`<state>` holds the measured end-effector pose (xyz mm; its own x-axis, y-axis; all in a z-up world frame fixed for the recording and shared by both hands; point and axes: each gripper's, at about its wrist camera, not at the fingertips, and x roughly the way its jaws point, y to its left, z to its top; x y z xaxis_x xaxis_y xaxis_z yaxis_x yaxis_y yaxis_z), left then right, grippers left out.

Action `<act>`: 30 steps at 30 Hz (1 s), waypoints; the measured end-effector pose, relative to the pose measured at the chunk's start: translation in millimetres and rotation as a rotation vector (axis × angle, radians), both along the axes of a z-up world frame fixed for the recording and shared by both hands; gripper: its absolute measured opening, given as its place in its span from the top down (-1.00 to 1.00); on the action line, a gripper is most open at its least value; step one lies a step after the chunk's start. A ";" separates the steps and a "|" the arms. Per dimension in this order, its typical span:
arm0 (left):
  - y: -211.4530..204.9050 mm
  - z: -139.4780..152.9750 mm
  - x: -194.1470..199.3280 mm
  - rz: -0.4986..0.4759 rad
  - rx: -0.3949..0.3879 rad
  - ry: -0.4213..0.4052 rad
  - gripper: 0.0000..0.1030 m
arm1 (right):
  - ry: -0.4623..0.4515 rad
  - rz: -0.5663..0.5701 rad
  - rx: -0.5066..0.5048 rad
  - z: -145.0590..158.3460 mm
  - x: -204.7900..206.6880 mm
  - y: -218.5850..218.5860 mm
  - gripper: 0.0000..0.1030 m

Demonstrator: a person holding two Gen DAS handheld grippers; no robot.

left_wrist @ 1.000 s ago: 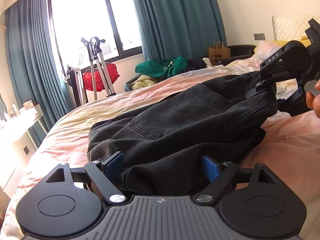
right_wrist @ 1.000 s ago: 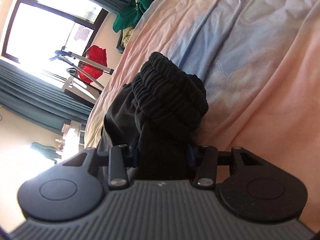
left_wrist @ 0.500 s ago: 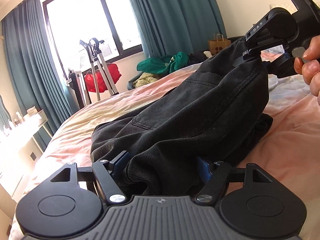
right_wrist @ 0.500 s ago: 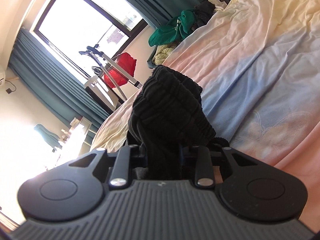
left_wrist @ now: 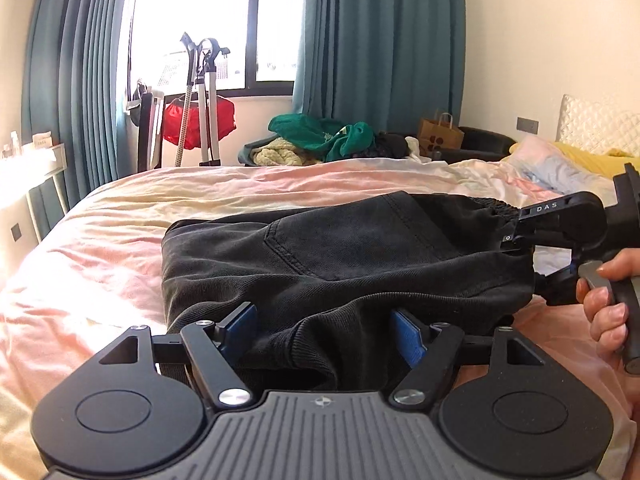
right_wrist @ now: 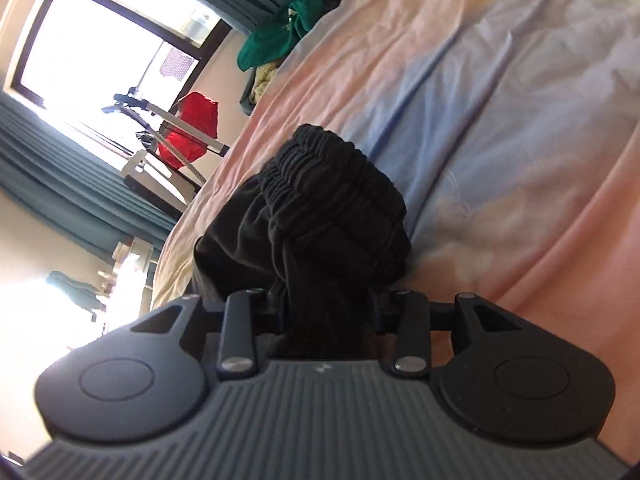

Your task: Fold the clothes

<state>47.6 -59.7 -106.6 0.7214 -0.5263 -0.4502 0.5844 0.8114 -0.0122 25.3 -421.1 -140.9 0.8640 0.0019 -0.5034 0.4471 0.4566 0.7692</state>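
The black trousers (left_wrist: 344,264) lie bunched on my bed (left_wrist: 120,240). My left gripper (left_wrist: 326,334) stands wide around their thick near fold, blue pads against it. My right gripper (right_wrist: 328,312) holds the elastic waistband (right_wrist: 340,184), its jaws opening.

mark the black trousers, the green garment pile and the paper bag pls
black trousers (left_wrist: 360,256): left wrist view, back pocket panel.
green garment pile (left_wrist: 320,134): left wrist view, middle of the green cloth.
paper bag (left_wrist: 440,136): left wrist view, front face below the handle.
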 end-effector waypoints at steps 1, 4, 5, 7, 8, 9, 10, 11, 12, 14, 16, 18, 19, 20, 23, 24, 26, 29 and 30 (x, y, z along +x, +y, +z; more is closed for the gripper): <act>4.1 1.7 1.0 -0.002 -0.019 0.013 -0.45 | 0.006 0.000 -0.002 -0.3 -0.3 1.5 -0.02; 19.3 7.4 4.6 -0.001 -0.084 0.053 -0.48 | 0.034 0.019 0.004 -1.3 -0.9 8.5 -0.40; 27.8 10.3 7.4 0.011 -0.120 0.072 -0.51 | 0.040 0.035 0.023 -2.7 -1.3 11.8 -0.58; 45.1 16.3 13.3 0.035 -0.194 0.111 -0.60 | 0.036 0.078 0.056 -3.9 -1.2 19.9 -0.69; 55.6 19.4 17.1 0.058 -0.241 0.124 -0.63 | 0.030 0.110 0.059 -2.4 1.0 24.3 -0.70; 65.3 21.1 19.0 0.088 -0.284 0.135 -0.70 | 0.027 0.141 0.053 -1.0 4.3 28.4 -0.71; 72.4 21.6 21.1 0.112 -0.315 0.150 -0.76 | 0.033 0.167 0.025 0.7 9.0 33.8 -0.75; 79.9 21.8 25.0 0.134 -0.350 0.175 -0.77 | 0.043 0.193 -0.009 2.4 13.9 39.6 -0.76; 87.4 21.4 30.9 0.153 -0.386 0.204 -0.78 | 0.054 0.212 -0.045 1.5 19.0 44.1 -0.75; 101.0 16.1 41.7 0.198 -0.447 0.272 -0.78 | 0.062 0.237 -0.083 -3.4 27.1 49.8 -0.76; 112.7 9.8 51.6 0.246 -0.495 0.340 -0.88 | 0.038 0.246 -0.065 -8.6 30.8 49.7 -0.76; 126.6 -1.8 61.2 0.291 -0.546 0.425 -0.89 | 0.005 0.256 -0.041 -9.8 32.8 47.7 -0.77; 130.9 -6.3 64.6 0.298 -0.565 0.455 -0.89 | -0.018 0.255 -0.024 -8.9 32.1 46.2 -0.78; 135.5 -11.8 68.9 0.303 -0.591 0.487 -0.90 | -0.060 0.251 0.002 -5.5 29.5 45.0 -0.78; 145.5 -25.4 79.9 0.301 -0.661 0.567 -0.90 | -0.197 0.245 0.066 8.3 21.1 43.3 -0.78; 147.2 -30.1 83.3 0.288 -0.684 0.589 -0.90 | -0.226 0.251 0.060 12.8 19.9 44.8 -0.78; 149.8 -37.7 88.9 0.266 -0.719 0.624 -0.90 | -0.257 0.259 0.041 17.9 19.4 48.0 -0.78; 149.1 -48.1 95.1 0.239 -0.738 0.656 -0.90 | -0.193 0.244 0.044 7.2 24.7 46.0 -0.77; 148.7 -50.8 96.4 0.231 -0.737 0.657 -0.90 | -0.152 0.245 0.046 1.4 27.4 45.7 -0.75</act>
